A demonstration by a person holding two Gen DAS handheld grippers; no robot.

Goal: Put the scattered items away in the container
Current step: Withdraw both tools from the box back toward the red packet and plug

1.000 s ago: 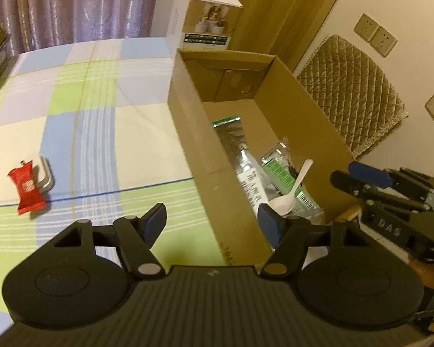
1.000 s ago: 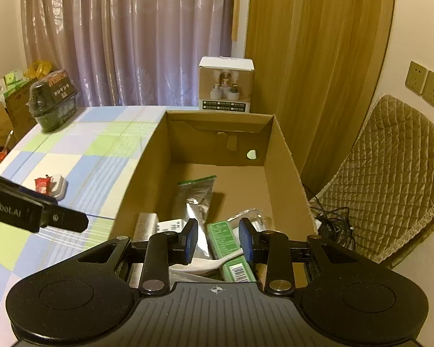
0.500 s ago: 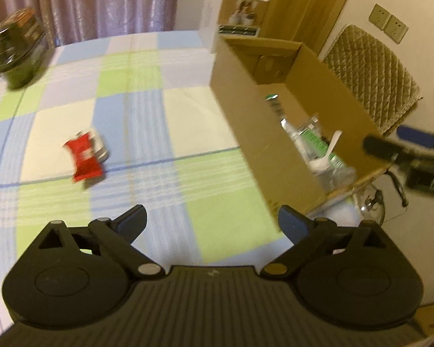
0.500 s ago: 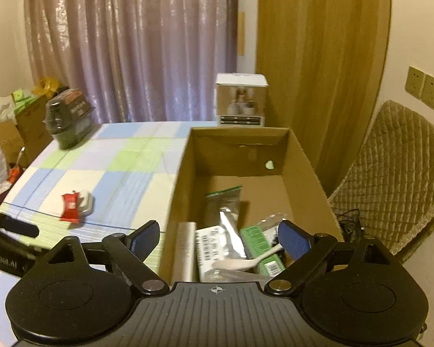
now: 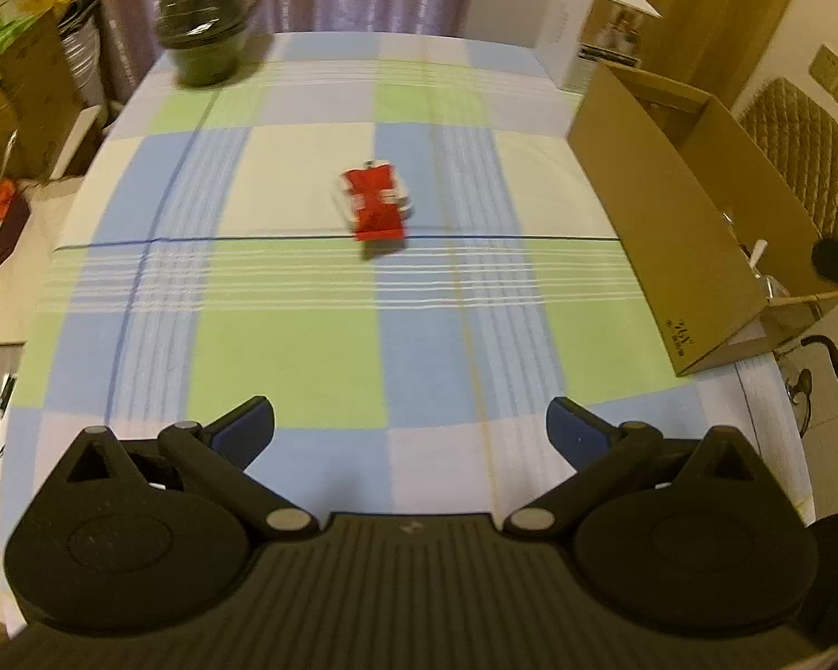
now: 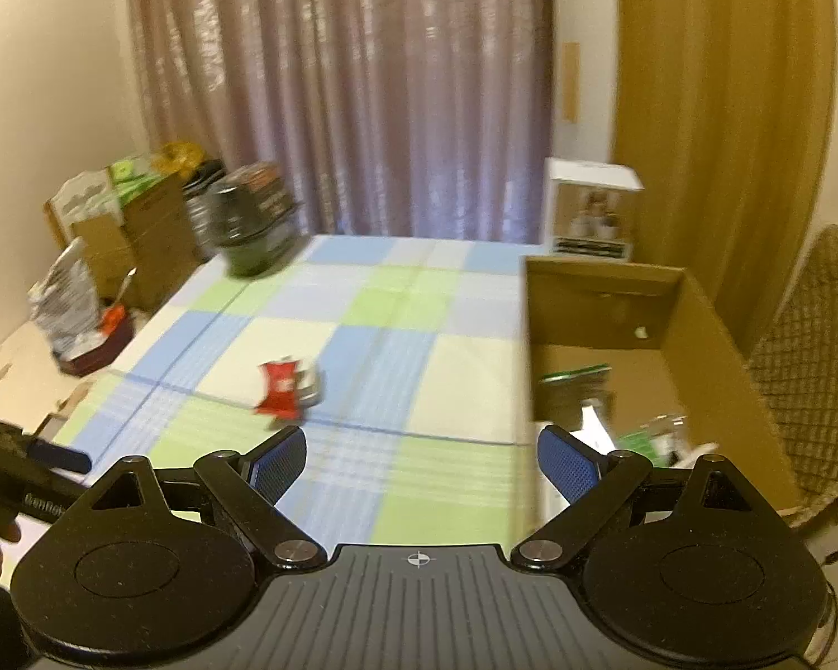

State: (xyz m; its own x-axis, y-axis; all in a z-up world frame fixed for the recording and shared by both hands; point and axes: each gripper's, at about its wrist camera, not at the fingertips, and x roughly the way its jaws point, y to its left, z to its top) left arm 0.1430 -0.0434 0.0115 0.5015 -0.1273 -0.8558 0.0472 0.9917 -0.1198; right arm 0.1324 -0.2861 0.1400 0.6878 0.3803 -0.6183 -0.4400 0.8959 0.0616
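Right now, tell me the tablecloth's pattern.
The tablecloth is checked in blue, green and cream; the left wrist view shows it best.

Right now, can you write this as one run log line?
left gripper: opening, empty | right gripper: open, empty | red snack packet: on checked tablecloth | brown cardboard box: partly filled

Red packet [image 5: 375, 205] mid-tablecloth [image 5: 307, 346], cardboard box [image 5: 693, 223] right, left gripper [image 5: 410, 424] jaws opening, empty.

Warm, dim yellowish indoor light is tinting both views. Motion blur is smearing the dark jar [image 5: 206, 39] and red packet [image 6: 280, 386]; fisheye distortion is bending and darkening the corners.
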